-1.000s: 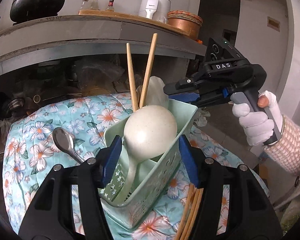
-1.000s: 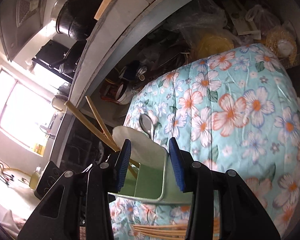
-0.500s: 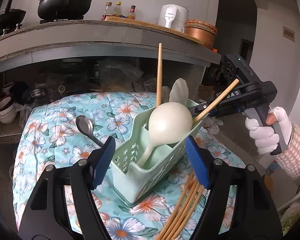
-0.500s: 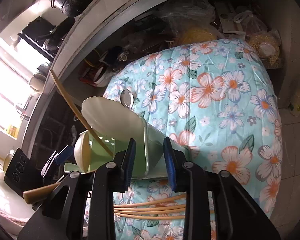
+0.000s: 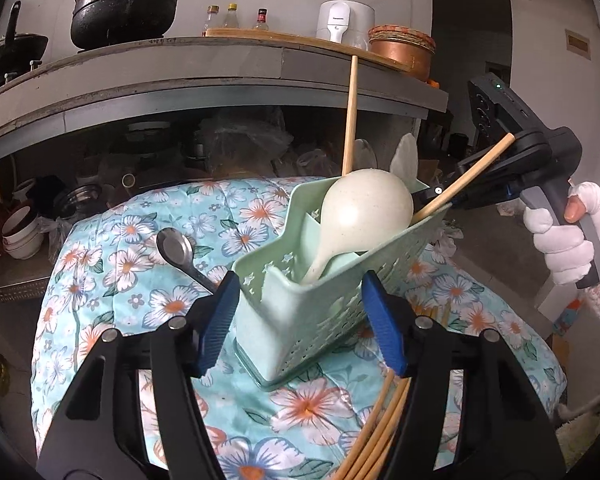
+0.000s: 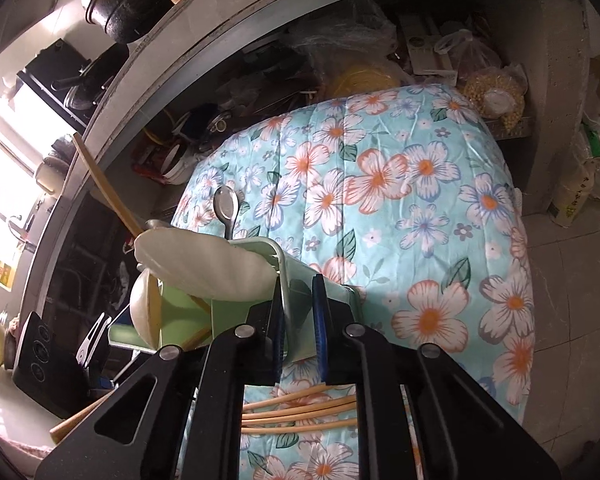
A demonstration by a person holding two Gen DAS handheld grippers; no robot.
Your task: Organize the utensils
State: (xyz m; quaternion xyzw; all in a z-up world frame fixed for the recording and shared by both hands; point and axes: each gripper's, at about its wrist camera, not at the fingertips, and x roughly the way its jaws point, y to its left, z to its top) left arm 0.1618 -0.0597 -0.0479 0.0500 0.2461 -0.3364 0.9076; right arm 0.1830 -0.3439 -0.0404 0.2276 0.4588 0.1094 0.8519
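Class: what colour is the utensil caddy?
Pale mint green caddy, with star-shaped cut-outs; clearest in the left wrist view.

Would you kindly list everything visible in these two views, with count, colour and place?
utensil caddy: one, pale green, tilted on the cloth, its far wall pinched by the right gripper
ladle: one, cream, standing in the caddy
flat paddle: one, cream, in the caddy
chopsticks in caddy: two, wooden, leaning out of it
loose chopsticks: several, wooden, lying on the cloth
metal spoon: one, silver, on the cloth beside the caddy
floral cloth: one, light blue, covering the table
black pot: one, on the shelf
left gripper: black with blue pads, open astride the caddy
right gripper: shut on the caddy wall
gloved hand: white, holding the right gripper
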